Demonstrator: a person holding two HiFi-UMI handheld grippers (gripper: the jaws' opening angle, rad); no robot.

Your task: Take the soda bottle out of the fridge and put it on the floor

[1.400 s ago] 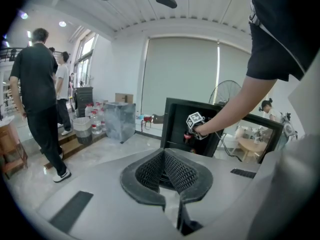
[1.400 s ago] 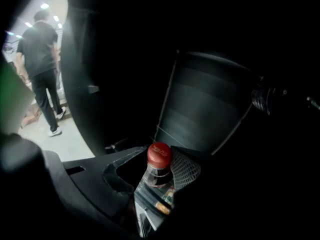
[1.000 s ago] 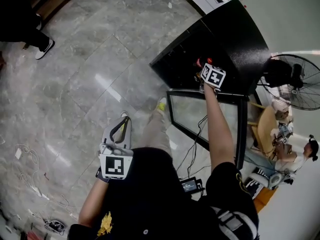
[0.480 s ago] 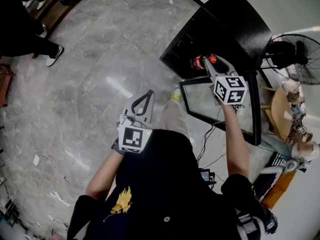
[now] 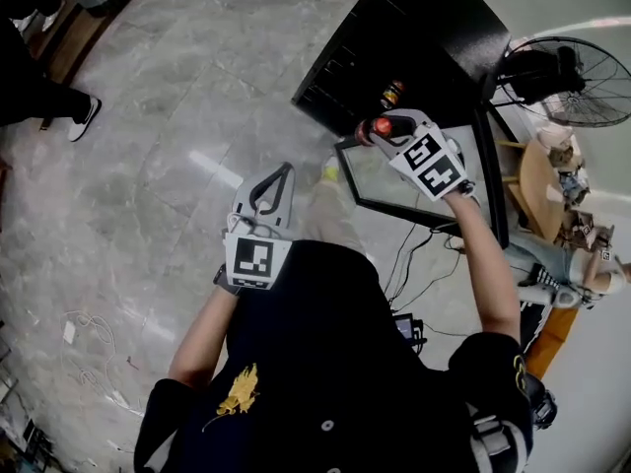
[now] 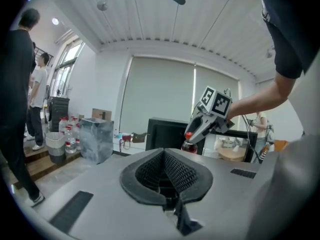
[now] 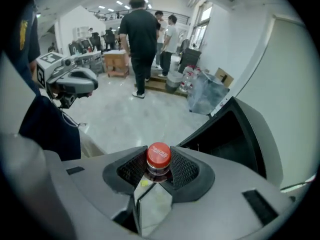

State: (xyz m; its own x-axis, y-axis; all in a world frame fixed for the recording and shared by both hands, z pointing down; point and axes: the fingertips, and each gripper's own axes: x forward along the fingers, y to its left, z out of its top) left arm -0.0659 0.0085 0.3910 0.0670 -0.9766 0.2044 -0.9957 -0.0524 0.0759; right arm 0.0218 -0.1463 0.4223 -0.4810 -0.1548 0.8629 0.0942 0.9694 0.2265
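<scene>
The soda bottle [image 5: 381, 126], dark with a red cap [image 7: 158, 155], hangs by its neck in my right gripper [image 5: 391, 131], which is shut on it just below the cap. It is held in the air in front of the black fridge [image 5: 424, 28], above the top edge of the open glass door [image 5: 424, 180]. In the left gripper view the right gripper [image 6: 202, 126] and the bottle [image 6: 189, 145] show ahead, before the fridge [image 6: 167, 133]. My left gripper [image 5: 283, 173] is shut on nothing, held over the grey marble floor [image 5: 168, 136] to the left.
Another bottle [image 5: 392, 94] stands inside the fridge. A fan [image 5: 567, 67] and a round table [image 5: 540, 190] are at the right. Cables [image 5: 414, 264] trail by the door. People [image 7: 142, 39] stand across the room, one shoe [image 5: 84, 116] at the far left.
My right gripper has drawn the bottle out of the fridge and back over the open door. My left gripper has come up and to the right.
</scene>
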